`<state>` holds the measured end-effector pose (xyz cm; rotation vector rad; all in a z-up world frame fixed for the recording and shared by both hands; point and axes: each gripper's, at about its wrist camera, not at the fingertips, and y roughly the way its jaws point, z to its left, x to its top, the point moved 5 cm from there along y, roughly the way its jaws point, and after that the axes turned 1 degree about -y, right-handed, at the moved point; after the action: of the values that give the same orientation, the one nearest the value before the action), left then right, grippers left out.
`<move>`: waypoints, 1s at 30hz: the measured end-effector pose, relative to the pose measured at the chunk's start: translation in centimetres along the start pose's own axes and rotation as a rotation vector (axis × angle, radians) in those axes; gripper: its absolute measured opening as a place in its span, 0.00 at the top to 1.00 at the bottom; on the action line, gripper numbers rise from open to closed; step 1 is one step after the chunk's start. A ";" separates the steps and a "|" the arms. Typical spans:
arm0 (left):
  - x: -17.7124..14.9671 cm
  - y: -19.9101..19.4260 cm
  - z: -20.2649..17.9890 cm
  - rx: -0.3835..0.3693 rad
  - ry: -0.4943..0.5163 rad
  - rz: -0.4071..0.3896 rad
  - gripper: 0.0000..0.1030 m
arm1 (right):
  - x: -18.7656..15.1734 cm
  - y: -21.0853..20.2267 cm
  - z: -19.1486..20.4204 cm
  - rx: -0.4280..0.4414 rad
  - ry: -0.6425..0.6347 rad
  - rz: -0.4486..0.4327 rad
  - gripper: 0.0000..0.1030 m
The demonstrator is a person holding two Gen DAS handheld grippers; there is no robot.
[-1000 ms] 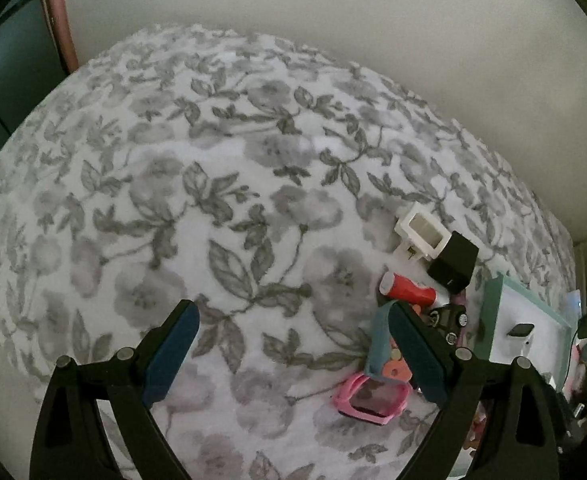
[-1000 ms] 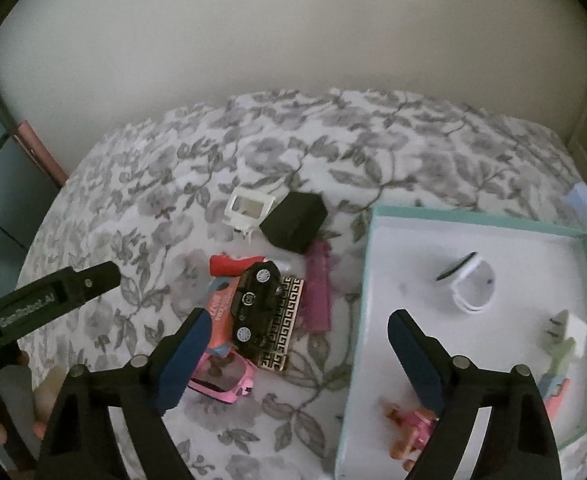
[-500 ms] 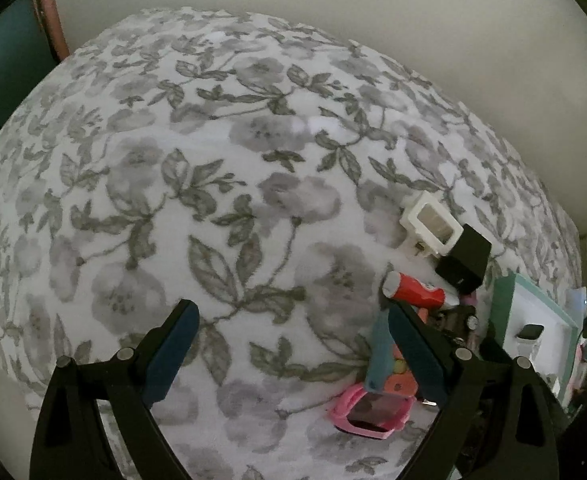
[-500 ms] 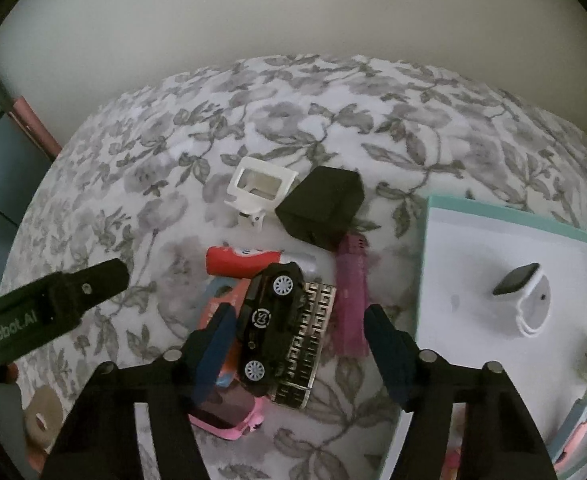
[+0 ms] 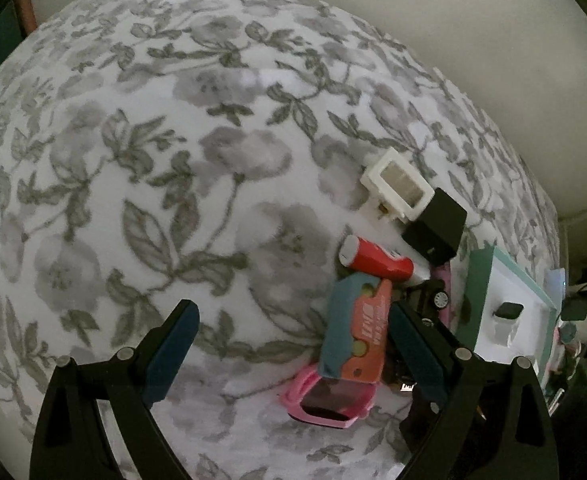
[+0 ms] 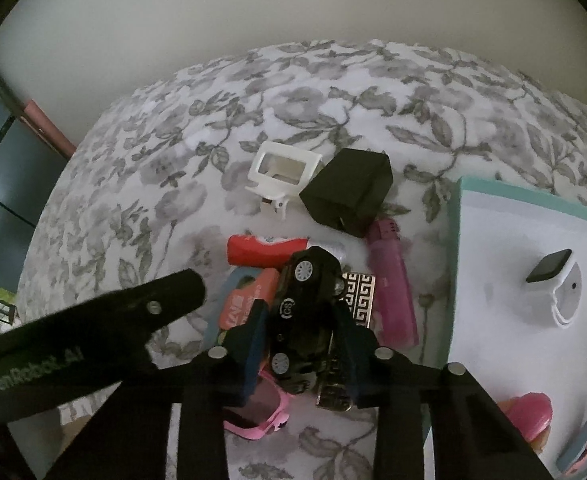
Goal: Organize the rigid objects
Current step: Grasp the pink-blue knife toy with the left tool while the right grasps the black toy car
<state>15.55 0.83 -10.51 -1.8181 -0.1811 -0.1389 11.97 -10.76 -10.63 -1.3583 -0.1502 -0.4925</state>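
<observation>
Right gripper [image 6: 301, 320] jaws closing; left gripper [image 5: 293, 344] jaws spread wide.

Bedspread [image 6: 333, 92] is soft matt cloth w/ grey floral print, a bit fuzzy. Toy car [image 6: 307, 308] looks like glossy black plastic. Black cube [image 6: 347, 192] is matt plastic, white frame thing [image 6: 283, 170] smooth plastic too. Pink lighter [image 6: 393, 284] is see-thru shiny plastic. Tray [image 6: 493, 240] inside is smooth & matt white, prob plastic.

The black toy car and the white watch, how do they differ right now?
The black toy car lies in the pile on the flowered cloth; the white watch sits in the tray. The right gripper is closing around the car; the watch is untouched. Both are small and rigid.
</observation>
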 end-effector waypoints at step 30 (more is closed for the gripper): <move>-1.3 2.8 -3.6 -0.072 0.055 0.067 0.52 | -1.4 -3.2 -4.7 0.007 0.113 0.022 0.69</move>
<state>14.81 -3.37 -12.52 -1.8874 -0.0768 -0.1492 8.53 -15.33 -9.32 -1.3209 -0.0447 -0.5484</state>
